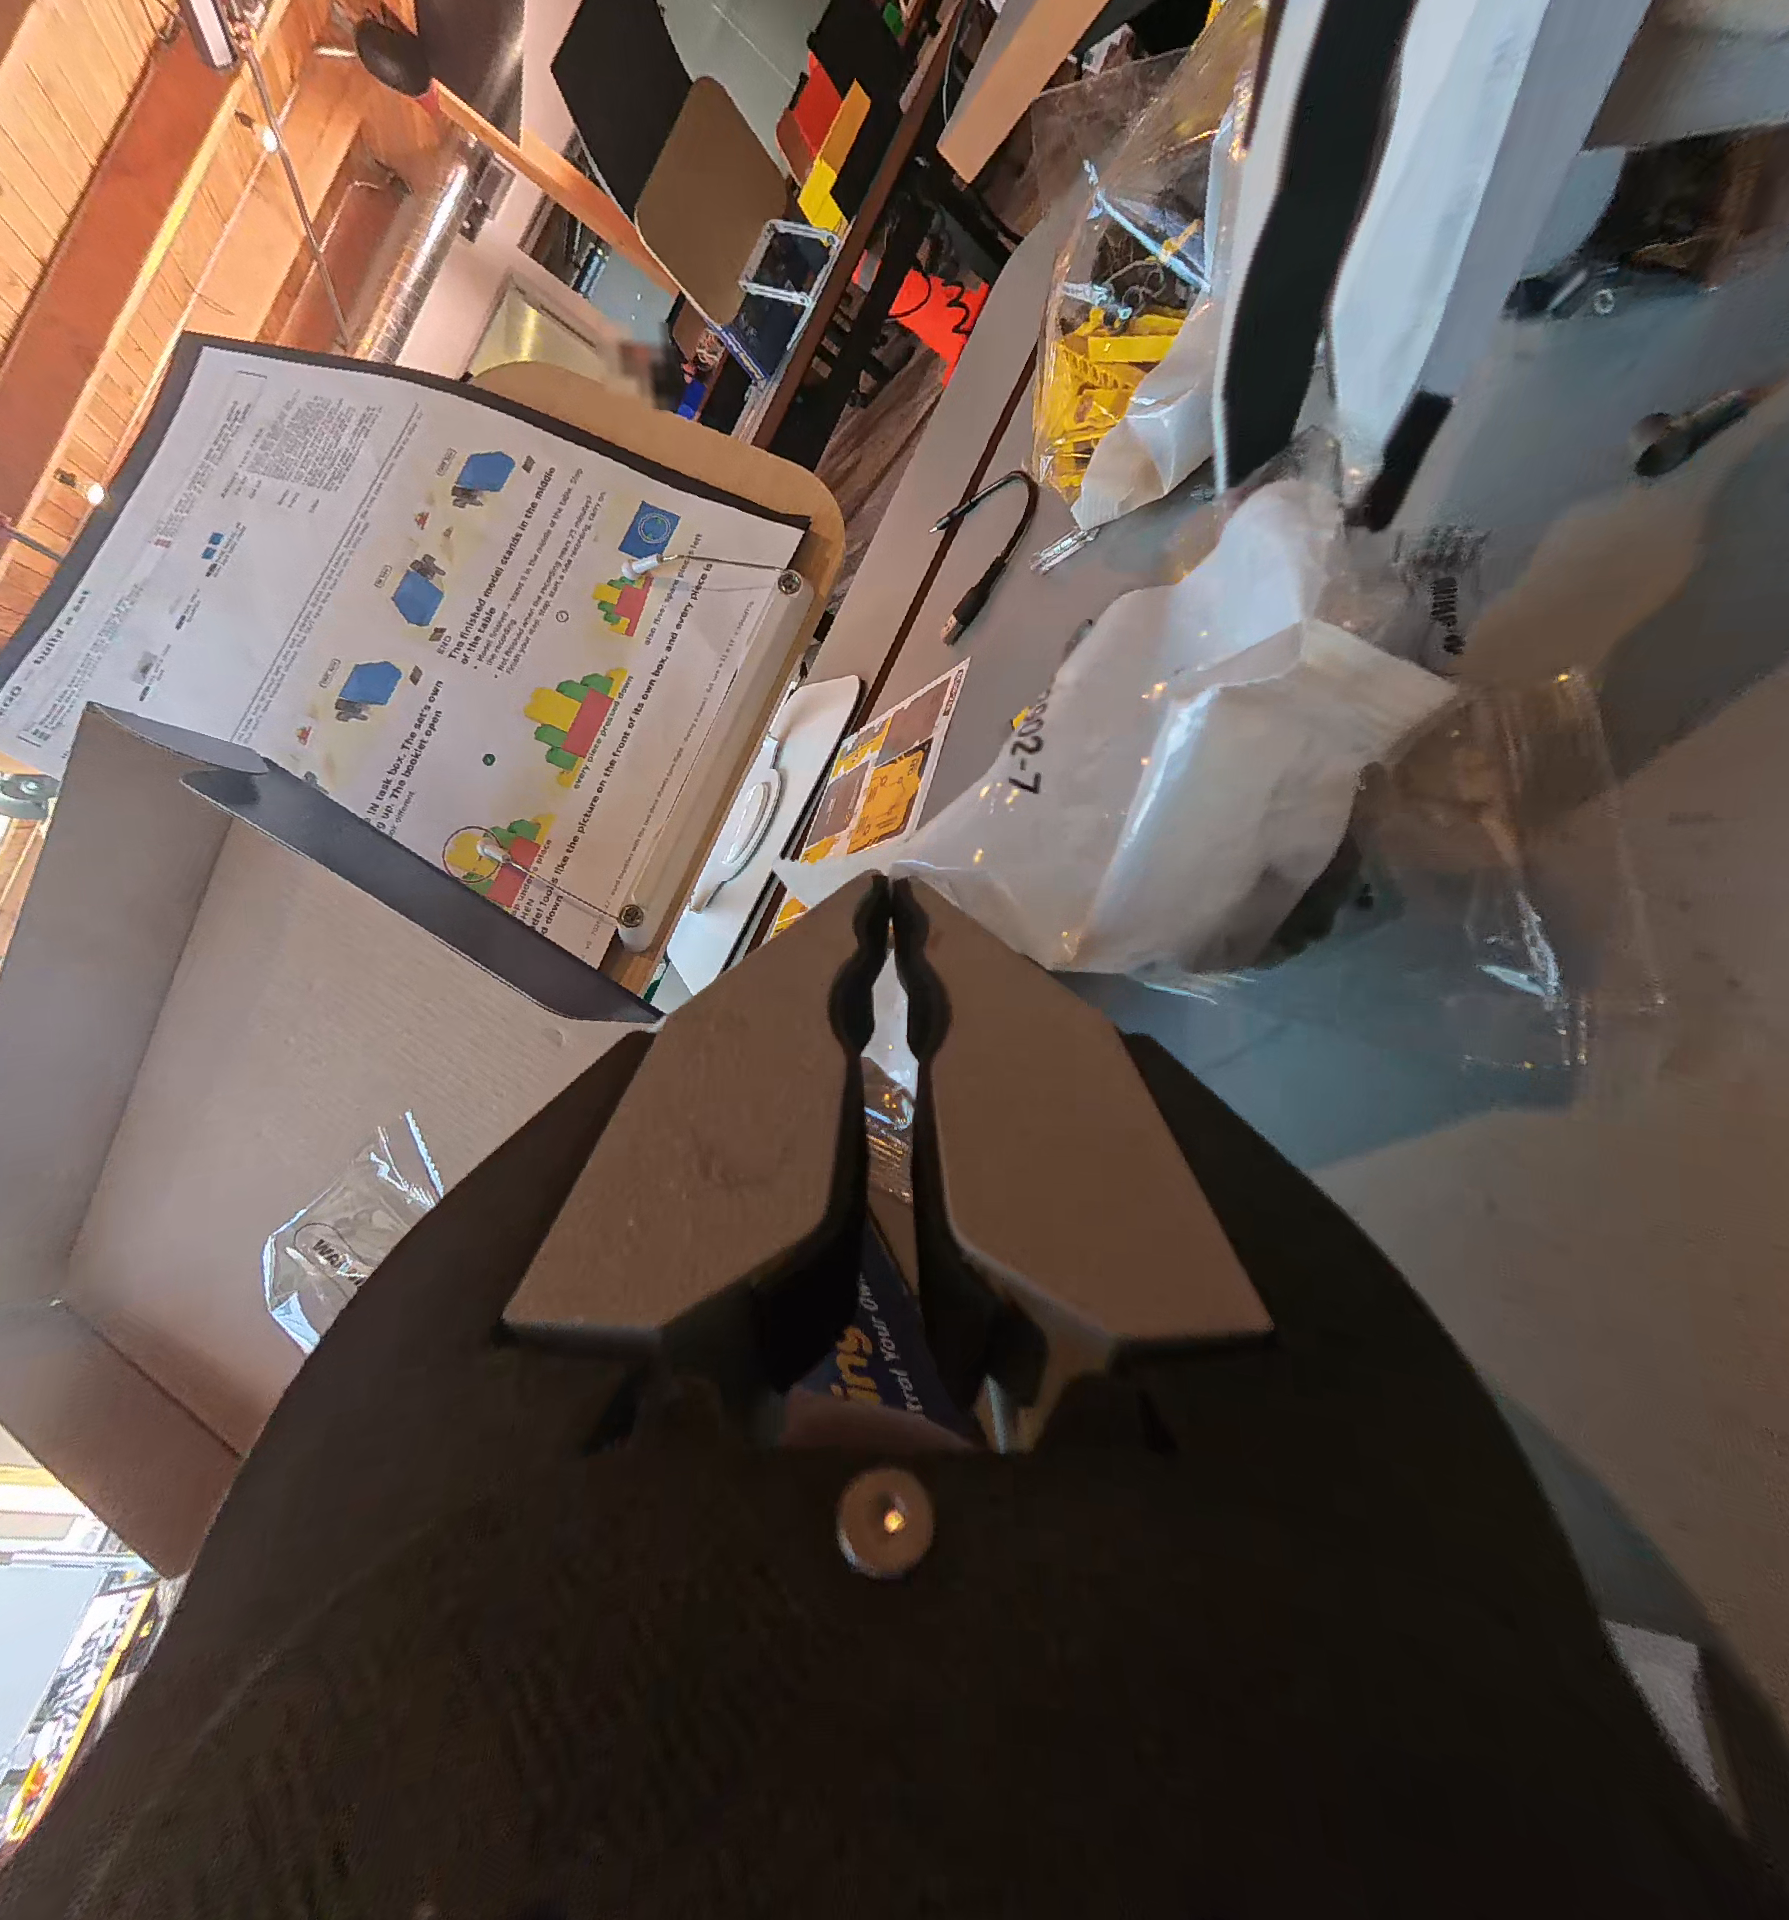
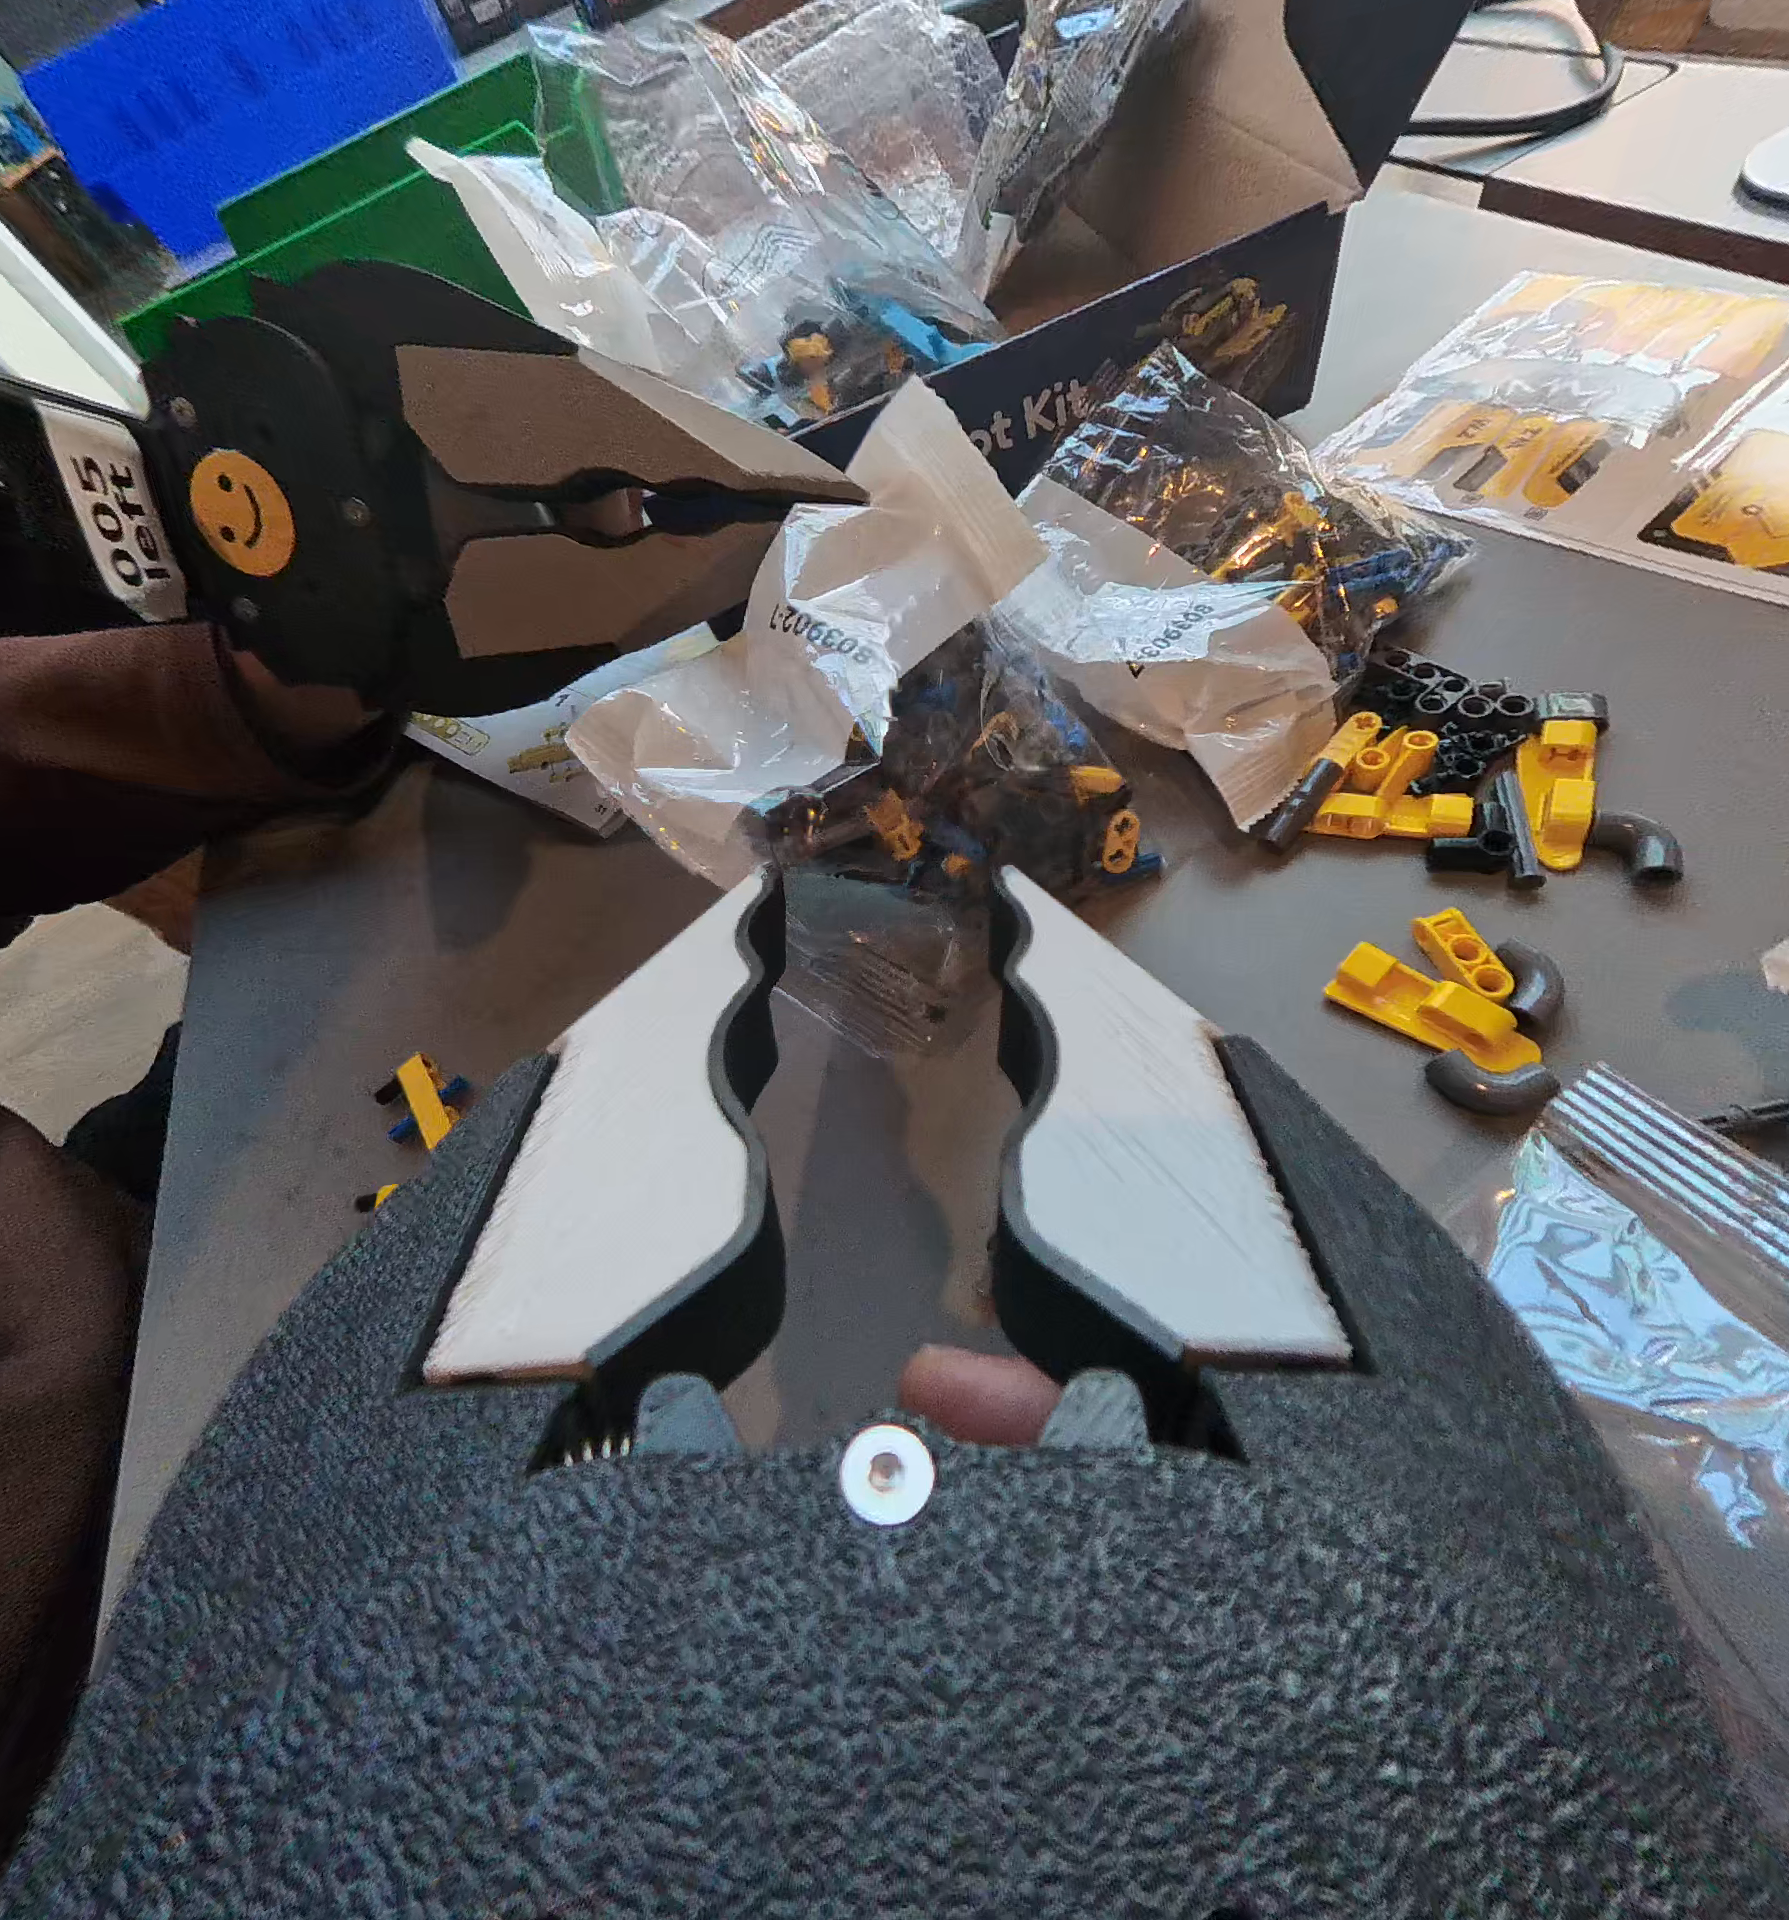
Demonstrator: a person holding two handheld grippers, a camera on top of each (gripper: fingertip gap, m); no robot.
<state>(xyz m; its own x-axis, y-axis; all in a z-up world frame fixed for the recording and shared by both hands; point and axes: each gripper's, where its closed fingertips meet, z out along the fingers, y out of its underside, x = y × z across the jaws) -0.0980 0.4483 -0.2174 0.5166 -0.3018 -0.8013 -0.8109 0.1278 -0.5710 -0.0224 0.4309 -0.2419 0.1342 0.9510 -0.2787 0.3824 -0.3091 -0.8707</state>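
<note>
My left gripper [image 1: 890, 891] is shut. In the right wrist view it comes in from the left [image 2: 854, 497] and pinches the white top strip of a clear plastic bag [image 2: 931, 727], holding it up over the dark table [image 2: 1648, 727]. The bag holds small black, yellow and blue building pieces. In the left wrist view the same bag [image 1: 1181, 758] hangs to the right of the tips. My right gripper [image 2: 890, 899] is open, and the bag's clear lower end hangs between its fingertips without being pinched.
A second bag of parts [image 2: 1233, 540] lies behind, beside an open dark box [image 2: 1212, 301] with more bags. Loose yellow and black pieces [image 2: 1472, 790] and printed sheets [image 2: 1596, 416] lie right. An empty clear bag [image 2: 1648, 1299] is near right. An open cardboard box [image 1: 246, 1039] and a sheet stand [image 1: 433, 582] are left. Spacing between my two grippers at the tips: around 9 centimeters.
</note>
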